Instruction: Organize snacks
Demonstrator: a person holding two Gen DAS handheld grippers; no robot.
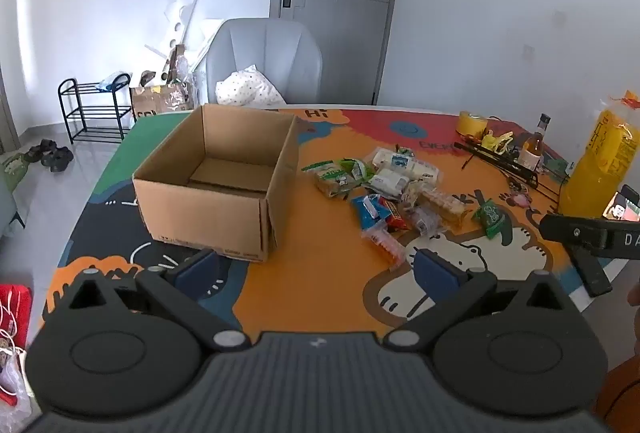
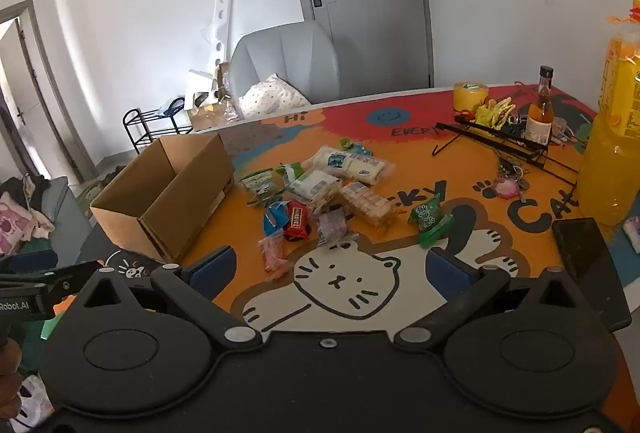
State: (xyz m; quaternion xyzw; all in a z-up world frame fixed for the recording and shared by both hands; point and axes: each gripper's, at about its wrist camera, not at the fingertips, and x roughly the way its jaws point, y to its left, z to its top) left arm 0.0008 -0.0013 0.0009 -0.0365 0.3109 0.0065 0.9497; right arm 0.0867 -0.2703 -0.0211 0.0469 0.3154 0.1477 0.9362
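both grippers fill the near edge of their views. left gripper (image 1: pixel 316 269) hangs above the near side of the table with its jaws spread wide and nothing between the blue pads (image 1: pixel 434 273); right gripper (image 2: pixel 330 269) hangs over the white cat drawing, jaws likewise wide apart and holding nothing.

table (image 1: pixel 320 273) carries a bright cartoon cloth in orange, red, green and dark blue. cardboard box (image 1: pixel 218 177) stands open-topped on its left part, flaps down inside, nothing visible in it but a loose cardboard sheet on the floor. tall yellow drink bottle (image 2: pixel 612 153) stands at the far right edge, with a dark phone (image 2: pixel 586 253) lying just in front of it.

snack pile (image 1: pixel 390 189) lies on the orange area to the right of the box, apart from it: a long white pack (image 2: pixel 352 165) at the back, green-and-white packs (image 1: pixel 336 173) on the left, a cracker pack (image 2: pixel 368 203) toward the right, blue (image 2: pixel 276 219) and red (image 2: pixel 297 221) packets toward the front, a pink packet (image 2: pixel 272 253) nearest the grippers. green packet (image 2: pixel 430 219) lies a little apart, to the right of the pile.

behind sit a black wire rack (image 2: pixel 504 141), a small brown glass bottle (image 2: pixel 540 113) and a yellow tape roll (image 2: pixel 470 95).
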